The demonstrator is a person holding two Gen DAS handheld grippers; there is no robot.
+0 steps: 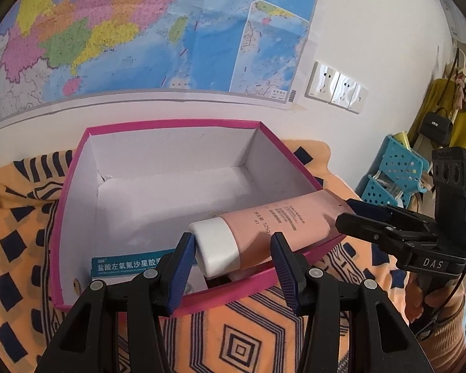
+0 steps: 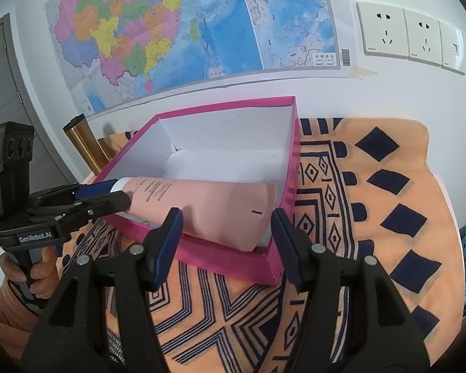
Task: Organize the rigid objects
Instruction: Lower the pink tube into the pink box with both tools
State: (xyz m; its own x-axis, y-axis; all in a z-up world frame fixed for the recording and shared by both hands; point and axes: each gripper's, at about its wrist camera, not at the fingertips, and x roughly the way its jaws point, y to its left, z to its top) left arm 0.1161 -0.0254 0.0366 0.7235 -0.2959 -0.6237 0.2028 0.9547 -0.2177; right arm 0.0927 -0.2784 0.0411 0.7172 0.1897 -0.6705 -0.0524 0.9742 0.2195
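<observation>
A pink tube (image 1: 279,220) (image 2: 202,199) with a white cap (image 1: 216,248) hangs slantwise over the near corner of an open magenta box (image 1: 177,123) (image 2: 226,103) with white inside walls. My left gripper (image 1: 232,239) (image 2: 121,192) is shut on the cap end. My right gripper (image 2: 226,214) (image 1: 344,213) is shut on the flat crimped end, which fills the gap between its blue pads. A blue and white medicine carton (image 1: 124,267) lies inside the box at its near wall, partly hidden by my left fingers.
The box sits on an orange cloth (image 2: 388,217) with dark blue patterns, against a wall with a map and sockets (image 2: 385,31). Gold cylinders (image 2: 84,143) stand left of the box. A blue plastic basket (image 1: 394,171) stands at the right. A hand (image 2: 31,267) holds each gripper.
</observation>
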